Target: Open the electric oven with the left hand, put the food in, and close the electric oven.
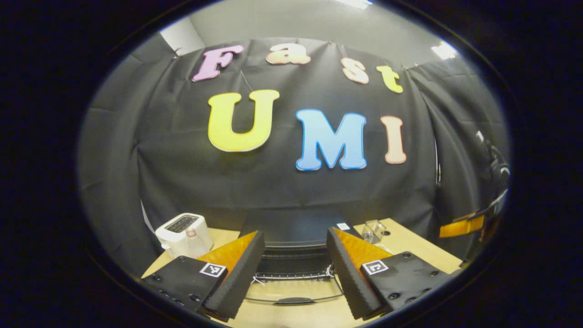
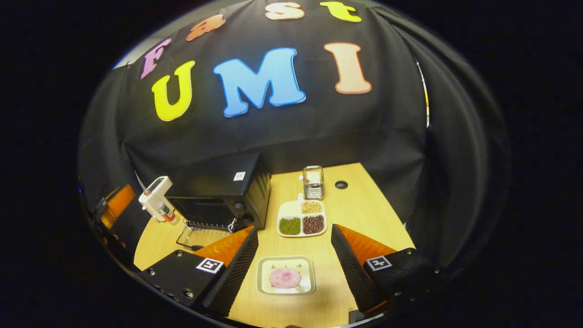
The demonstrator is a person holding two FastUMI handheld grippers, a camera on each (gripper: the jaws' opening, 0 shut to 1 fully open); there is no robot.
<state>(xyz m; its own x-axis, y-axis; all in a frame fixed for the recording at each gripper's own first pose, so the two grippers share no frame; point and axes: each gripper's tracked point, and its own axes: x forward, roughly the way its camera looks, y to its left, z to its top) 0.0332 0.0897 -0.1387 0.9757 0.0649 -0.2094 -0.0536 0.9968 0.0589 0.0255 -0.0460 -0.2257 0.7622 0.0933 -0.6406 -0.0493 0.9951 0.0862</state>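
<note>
The electric oven (image 2: 227, 191) stands toward the back left part of the wooden table (image 2: 360, 214), a dark box whose long axis runs across the table, parallel to the back edge. Its front faces the near edge, and its door (image 2: 200, 237) is dropped open, lying flat toward the near edge with the handle (image 1: 294, 300) outermost. A wire rack (image 1: 291, 275) shows at the mouth of the cavity; the inside behind it is dark and hard to make out. The food, a round pink slice (image 2: 285, 277), lies on a small square plate (image 2: 304, 263) near the table's near edge, well apart from the oven and to its right. The right gripper (image 2: 294, 255) hovers over that plate with its jaws wide apart, the plate lying between and below the fingers, touching neither. The left gripper (image 1: 295, 264) faces the oven front squarely, jaws also spread wide and holding nothing, the door handle lying in the gap between them. A white toaster (image 1: 184, 234) sits at the left edge beside the oven. A divided tray (image 2: 301, 218) of beans lies just right of the oven, with a clear holder (image 2: 313, 182) behind it toward the back edge.
</note>
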